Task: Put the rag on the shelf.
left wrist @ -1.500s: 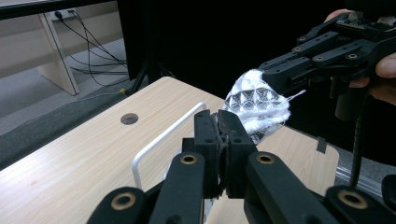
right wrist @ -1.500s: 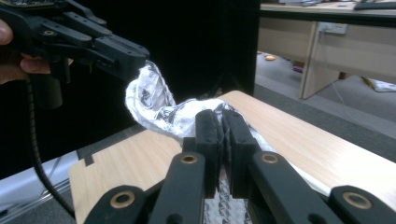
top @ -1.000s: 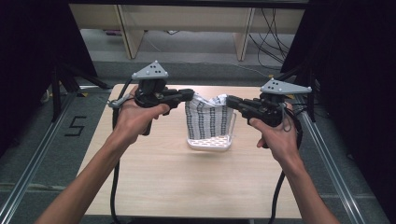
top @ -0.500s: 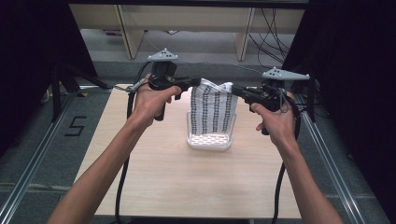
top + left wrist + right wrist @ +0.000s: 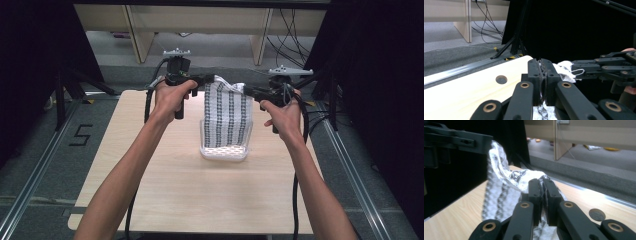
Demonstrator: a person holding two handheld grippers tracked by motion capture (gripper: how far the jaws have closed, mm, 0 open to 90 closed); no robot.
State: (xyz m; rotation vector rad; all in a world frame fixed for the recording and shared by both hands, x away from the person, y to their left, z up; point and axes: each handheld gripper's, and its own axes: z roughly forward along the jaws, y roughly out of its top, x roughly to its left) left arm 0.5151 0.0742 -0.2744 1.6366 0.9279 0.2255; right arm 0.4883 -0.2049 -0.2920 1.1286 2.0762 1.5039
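Spanning the middle of the high view, the pale wooden table (image 5: 165,200) carries a white perforated plastic basket (image 5: 225,150), which serves as the landmark. Rising straight up out of that basket hangs a white cloth with rows of black pattern (image 5: 227,115), stretched between two grips above it. To the left of the basket's top, the left gripper (image 5: 207,80) has its black jaws pressed together on the cloth's upper left corner; the left gripper view shows a sliver of fabric caught between the closed pads (image 5: 543,82). To the right of the basket's top, the right gripper (image 5: 248,91) pinches the opposite upper corner, and the right gripper view shows crumpled fabric (image 5: 499,187) bunched beside its shut jaws.

The cloth's lower edge seems to sit inside the basket. Judging from this, the main risk is a thin pinch: each jaw pair appears to hold little fabric, so a sharp pull outward could slip a corner free. Lifting unevenly could also drag the light basket sideways or tip it if the hem snags in the perforations.
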